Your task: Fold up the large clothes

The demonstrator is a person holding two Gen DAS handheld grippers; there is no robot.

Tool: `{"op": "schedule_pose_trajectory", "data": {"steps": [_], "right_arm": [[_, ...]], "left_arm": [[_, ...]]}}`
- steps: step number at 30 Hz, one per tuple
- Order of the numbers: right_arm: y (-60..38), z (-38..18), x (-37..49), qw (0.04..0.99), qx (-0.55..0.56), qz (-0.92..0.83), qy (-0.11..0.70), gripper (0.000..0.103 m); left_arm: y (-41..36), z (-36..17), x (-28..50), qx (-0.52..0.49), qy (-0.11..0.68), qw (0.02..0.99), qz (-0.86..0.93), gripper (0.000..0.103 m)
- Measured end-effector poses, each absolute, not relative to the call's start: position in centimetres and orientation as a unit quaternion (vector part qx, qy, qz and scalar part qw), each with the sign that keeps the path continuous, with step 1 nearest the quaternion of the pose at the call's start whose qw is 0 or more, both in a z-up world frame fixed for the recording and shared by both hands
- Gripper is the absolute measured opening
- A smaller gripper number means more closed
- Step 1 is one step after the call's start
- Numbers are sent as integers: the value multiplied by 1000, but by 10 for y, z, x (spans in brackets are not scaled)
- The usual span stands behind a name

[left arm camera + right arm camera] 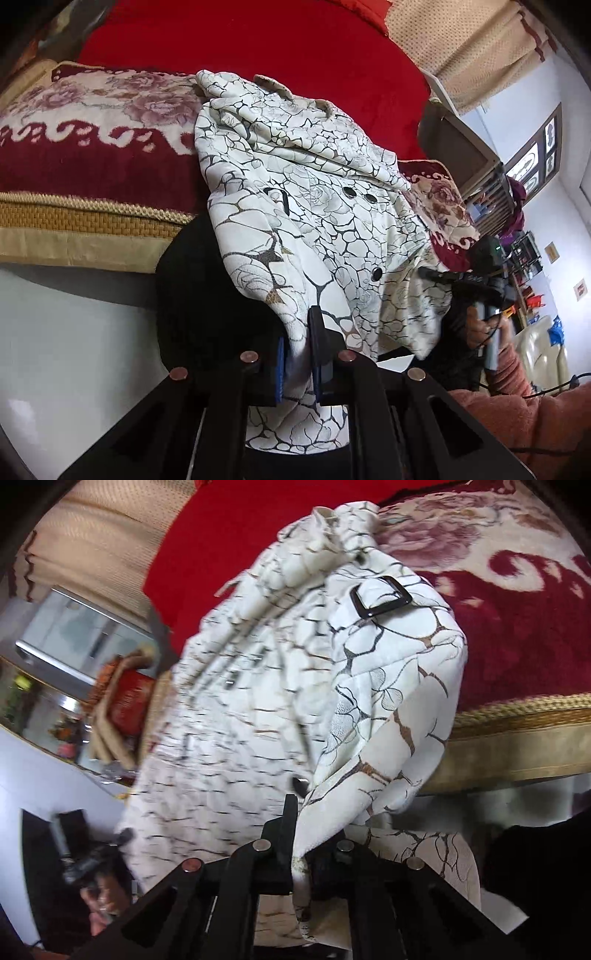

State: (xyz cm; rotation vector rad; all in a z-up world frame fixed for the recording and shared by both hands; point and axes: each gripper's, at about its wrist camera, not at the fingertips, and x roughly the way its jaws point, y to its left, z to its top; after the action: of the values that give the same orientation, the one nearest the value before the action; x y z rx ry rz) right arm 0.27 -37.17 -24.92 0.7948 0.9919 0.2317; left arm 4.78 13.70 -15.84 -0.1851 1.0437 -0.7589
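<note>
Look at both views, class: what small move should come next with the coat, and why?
Probably lift both tools and spread them apart. The left tool and right tool each pinch the coat's edge, yet it hangs bunched and creased off the bed, so it needs pulling flat before any fold.

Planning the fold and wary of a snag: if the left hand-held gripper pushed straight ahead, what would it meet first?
Probably more of the white patterned coat it already pinches; the left hand-held gripper faces its buttoned front, with the floral blanket behind. Depth is unclear.
</note>
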Motion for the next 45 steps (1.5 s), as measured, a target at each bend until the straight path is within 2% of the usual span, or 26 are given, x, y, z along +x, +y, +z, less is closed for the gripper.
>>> {"op": "schedule_pose_trajectory", "data": {"steps": [5,16,18,20,24,29,30,31,32,33,34,35,36,41,45], "right_arm": [[-355,-210,10,808,370,155,431,6],[-347,-128,59,848,330,215,356,6],[-348,-118,70,859,304,195,364,6],[-349,-118,78,857,297,188,376,6],[-360,-154,81,839,288,127,443,6],[-409,-191,43,828,340,38,444,11],[-418,-196,37,827,349,19,440,11],[-430,-201,27,826,357,3,436,13],[-440,-208,19,822,363,-9,438,18],[-447,-215,16,816,366,-17,447,40],[-452,-222,12,808,367,-31,461,76],[-458,-229,9,802,365,-48,471,85],[-462,-232,7,803,363,-57,469,86],[-462,-259,17,793,332,-46,508,86],[-450,-301,31,756,323,11,569,86]], "left_arm": [[122,-141,48,-66,453,808,-372,6],[105,-96,96,-93,408,828,-373,5],[105,-92,105,-96,410,828,-371,5],[104,-95,108,-91,420,822,-374,5],[105,-116,98,-67,451,817,-353,5],[116,-132,87,-60,470,817,-329,6],[116,-134,86,-60,473,817,-325,10],[116,-136,86,-60,478,816,-319,14],[116,-140,86,-61,489,812,-312,25],[115,-143,85,-63,495,809,-310,38],[114,-145,85,-64,501,806,-308,46],[113,-150,84,-67,514,800,-303,66],[113,-153,82,-71,525,793,-300,73],[111,-155,67,-63,513,801,-303,73],[112,-151,62,-59,501,805,-311,73]]}}
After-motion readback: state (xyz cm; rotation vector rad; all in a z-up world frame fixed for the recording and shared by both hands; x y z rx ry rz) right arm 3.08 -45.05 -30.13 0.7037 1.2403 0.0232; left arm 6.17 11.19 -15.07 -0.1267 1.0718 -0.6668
